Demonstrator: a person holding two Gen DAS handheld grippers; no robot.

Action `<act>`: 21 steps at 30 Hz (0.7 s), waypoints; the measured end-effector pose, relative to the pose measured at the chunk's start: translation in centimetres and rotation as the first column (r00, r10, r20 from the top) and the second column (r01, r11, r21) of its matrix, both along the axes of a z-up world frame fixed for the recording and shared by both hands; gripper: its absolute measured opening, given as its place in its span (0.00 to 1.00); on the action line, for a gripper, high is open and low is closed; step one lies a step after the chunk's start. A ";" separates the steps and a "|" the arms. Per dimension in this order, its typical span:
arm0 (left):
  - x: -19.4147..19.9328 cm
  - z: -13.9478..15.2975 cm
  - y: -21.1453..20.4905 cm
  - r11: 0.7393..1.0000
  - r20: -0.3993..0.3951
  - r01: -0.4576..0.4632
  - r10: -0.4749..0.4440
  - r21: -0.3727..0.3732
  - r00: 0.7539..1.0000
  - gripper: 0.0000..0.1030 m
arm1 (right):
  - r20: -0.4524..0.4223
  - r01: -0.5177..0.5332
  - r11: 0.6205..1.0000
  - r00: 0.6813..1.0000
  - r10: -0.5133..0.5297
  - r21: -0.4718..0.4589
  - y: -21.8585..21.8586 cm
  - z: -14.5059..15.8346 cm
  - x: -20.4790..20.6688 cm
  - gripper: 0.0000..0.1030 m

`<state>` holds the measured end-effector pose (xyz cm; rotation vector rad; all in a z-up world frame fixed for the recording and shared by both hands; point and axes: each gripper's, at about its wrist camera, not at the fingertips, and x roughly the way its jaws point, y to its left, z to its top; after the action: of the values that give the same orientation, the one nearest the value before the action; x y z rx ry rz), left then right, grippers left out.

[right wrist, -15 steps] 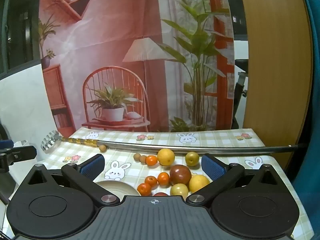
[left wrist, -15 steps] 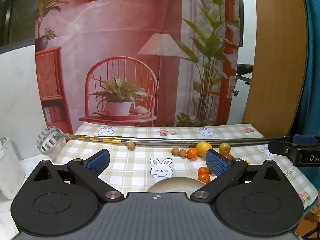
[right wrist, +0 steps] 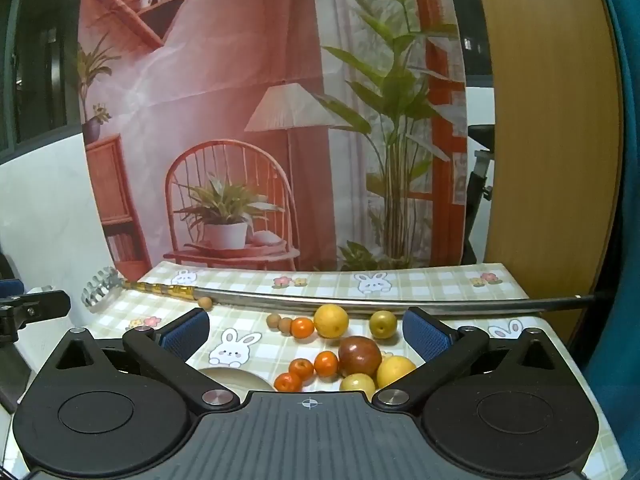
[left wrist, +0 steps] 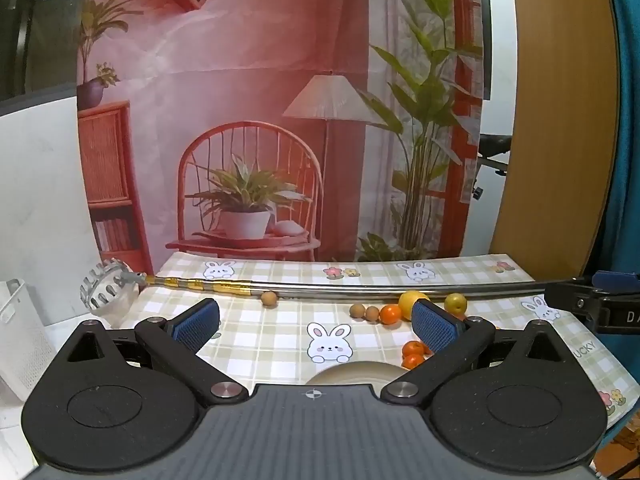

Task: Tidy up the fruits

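Right wrist view, right claw [right wrist: 306, 330] agape (empty), fruits [right wrist: 359, 355] between fingers

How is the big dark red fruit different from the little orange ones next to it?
The dark red fruit is bigger than the small orange fruits. It is deep red-brown, while they are bright orange. There is one of it, but several of them. All are round and lie loose on the checked tablecloth.

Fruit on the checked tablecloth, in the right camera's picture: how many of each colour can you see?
Orange fruits: 4
Brown fruits: 3
Yellow fruits: 2
Yellow-green fruits: 2
Dark red fruit: 1
Total in view: 12
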<state>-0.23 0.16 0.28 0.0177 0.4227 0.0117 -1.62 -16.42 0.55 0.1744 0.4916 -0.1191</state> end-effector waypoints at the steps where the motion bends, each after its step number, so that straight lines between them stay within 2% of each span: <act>1: 0.0 0.0 0.0 1.000 0.003 0.001 -0.001 0.002 1.000 1.00 | 0.001 0.000 1.000 1.000 0.000 0.000 0.0 0.0 0.0 1.00; 13: -1.0 0.0 -0.4 1.000 0.072 0.003 -0.004 0.019 0.997 1.00 | 0.059 0.015 1.000 0.998 -0.015 -0.001 -0.4 0.6 -0.8 1.00; 21: -1.3 0.3 0.0 1.000 0.095 0.016 -0.016 0.003 0.995 1.00 | 0.084 0.030 1.000 0.996 -0.030 0.000 -0.5 0.8 -1.2 1.00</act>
<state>-1.53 0.13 0.58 0.0224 0.3273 -0.0025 -2.78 -16.95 1.34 0.1850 0.4051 -0.1413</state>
